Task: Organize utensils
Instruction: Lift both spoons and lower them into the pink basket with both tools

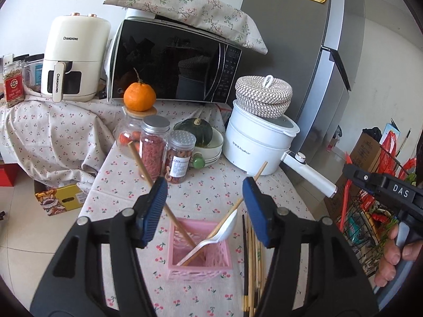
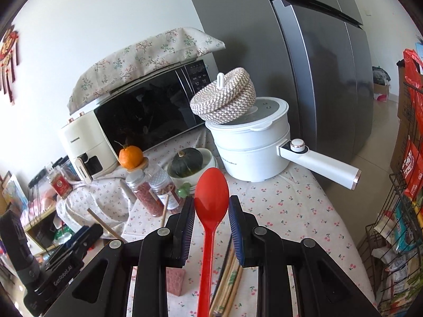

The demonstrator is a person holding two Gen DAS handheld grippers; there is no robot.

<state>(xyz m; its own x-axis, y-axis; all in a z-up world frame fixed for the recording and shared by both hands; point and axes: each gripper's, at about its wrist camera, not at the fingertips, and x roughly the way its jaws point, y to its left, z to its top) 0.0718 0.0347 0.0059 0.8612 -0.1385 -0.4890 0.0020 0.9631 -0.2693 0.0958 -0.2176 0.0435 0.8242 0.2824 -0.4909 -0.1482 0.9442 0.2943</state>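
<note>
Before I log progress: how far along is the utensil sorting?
Done: two chopsticks and a white spoon stand in the pink basket. In hand: the right tool holds a red spoon; the left tool is open and holds nothing. Left: loose chopsticks on the table.

A table under a cherry-print cloth carries a pink basket, loose chopsticks, jars and a white pot.

The basket was set on the table, with chopsticks and a spoon leaning in it. Loose chopsticks were laid just right of it. Jars were stood behind it, the pot behind and to its right.
</note>
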